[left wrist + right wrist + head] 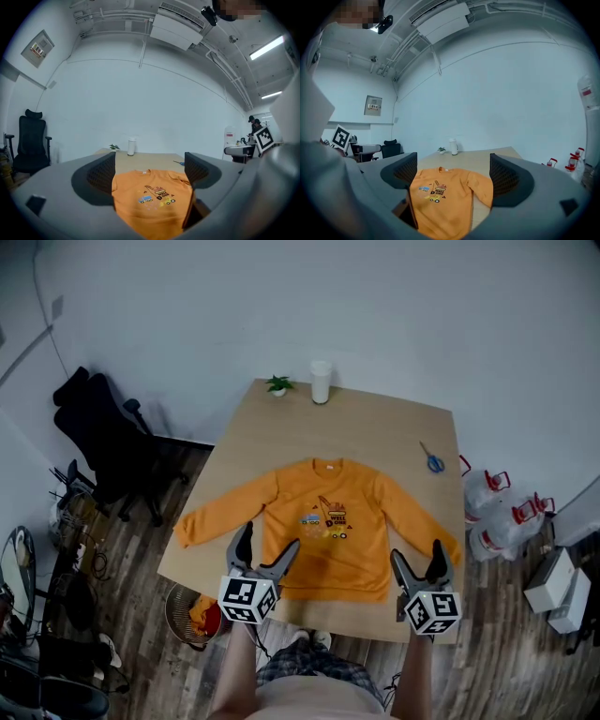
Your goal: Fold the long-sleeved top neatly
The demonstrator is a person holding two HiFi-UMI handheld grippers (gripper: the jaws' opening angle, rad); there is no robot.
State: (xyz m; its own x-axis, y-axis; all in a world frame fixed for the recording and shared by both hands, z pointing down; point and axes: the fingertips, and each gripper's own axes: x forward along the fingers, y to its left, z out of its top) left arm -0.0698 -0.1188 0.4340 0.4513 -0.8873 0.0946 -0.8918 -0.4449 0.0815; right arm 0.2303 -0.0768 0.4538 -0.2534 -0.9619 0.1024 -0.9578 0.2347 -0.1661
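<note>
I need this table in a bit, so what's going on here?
A person stands at the near edge of the table holding the left tongs and right tongs, both open and empty, over the hem end of an orange long-sleeved top. It lies flat, print up, sleeves spread, with no fold made yet. Scissors, a white cup and a small plant sit further back.

The long-sleeved top [328, 531] lies on the table [375, 427] ahead of the fingers of the left gripper [270, 536] and right gripper [417, 550]. The bottle [321, 382] and potted plant [278, 385] stand beyond it, and the scissors [432, 459] lie far right.
</note>
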